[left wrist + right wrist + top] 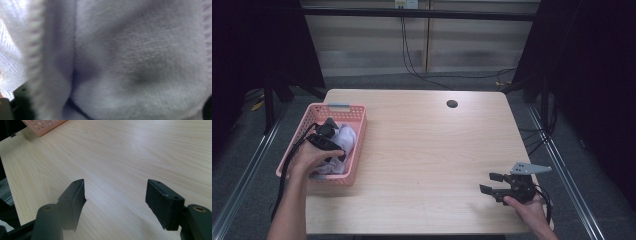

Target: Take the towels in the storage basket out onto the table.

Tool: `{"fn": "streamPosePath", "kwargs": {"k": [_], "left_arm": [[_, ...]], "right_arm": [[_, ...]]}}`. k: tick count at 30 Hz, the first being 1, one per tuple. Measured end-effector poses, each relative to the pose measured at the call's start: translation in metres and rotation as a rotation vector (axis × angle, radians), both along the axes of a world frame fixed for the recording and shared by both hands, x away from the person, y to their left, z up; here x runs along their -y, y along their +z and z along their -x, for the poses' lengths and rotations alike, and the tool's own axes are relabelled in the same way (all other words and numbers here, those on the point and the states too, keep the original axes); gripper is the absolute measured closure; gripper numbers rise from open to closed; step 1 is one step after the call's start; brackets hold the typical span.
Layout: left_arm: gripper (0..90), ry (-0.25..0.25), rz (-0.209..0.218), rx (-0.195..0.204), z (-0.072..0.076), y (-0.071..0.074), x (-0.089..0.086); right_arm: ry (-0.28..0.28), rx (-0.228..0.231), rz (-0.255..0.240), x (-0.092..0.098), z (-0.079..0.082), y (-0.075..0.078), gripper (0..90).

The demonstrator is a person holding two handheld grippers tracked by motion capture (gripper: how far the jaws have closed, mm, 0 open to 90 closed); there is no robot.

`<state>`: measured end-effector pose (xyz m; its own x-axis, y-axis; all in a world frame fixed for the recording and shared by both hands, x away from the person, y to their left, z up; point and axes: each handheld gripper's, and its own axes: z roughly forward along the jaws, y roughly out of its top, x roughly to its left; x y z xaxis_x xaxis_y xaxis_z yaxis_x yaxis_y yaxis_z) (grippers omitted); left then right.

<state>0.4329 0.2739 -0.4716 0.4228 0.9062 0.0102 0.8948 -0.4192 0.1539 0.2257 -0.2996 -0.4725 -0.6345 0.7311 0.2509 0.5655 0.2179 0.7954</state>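
Observation:
A pink plastic basket [358, 142] stands at the table's left edge with white and pale lilac cloth [346, 136] bundled inside. My left gripper [332, 145] is down in the basket, pressed into that cloth. The cloth [130, 62] sits so close in the left gripper view that it hides the jaws, so I cannot tell how they stand. My right gripper [490, 183] hovers low over the front right of the table, pointing left. It [115, 187] is open with nothing between its jaws. A corner of the basket [42, 126] shows far off.
The wooden table [427, 150] has a round cable hole [452, 104] near its far edge. Dark curtains hang on both sides, and cables run across the floor behind. The left gripper's cable [287, 167] hangs over the basket's near-left side.

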Motion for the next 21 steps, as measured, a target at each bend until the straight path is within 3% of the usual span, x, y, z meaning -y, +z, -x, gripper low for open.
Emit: {"fn": "streamPosePath", "kwargs": {"k": [3,5,11,19,21], "left_arm": [[4.2,0.007,-0.052,0.021,0.002,-0.002,0.005],[6.8,0.013,-0.056,0.018,0.002,0.000,0.004],[27.2,0.021,-0.069,0.018,0.000,0.005,0.001],[37.9,0.060,0.029,0.038,0.003,0.013,-0.013],[38.4,0.058,0.029,0.037,0.003,0.013,-0.013]], "right_arm": [[0.013,0.001,-0.002,0.000,0.001,0.000,32.1],[0.014,-0.003,-0.002,0.000,0.001,0.000,32.2],[0.022,-0.005,0.000,-0.001,0.001,0.000,32.3],[0.012,-0.012,0.001,-0.001,-0.001,0.000,32.3],[0.014,-0.012,0.001,-0.002,-0.002,0.000,32.2]]}}
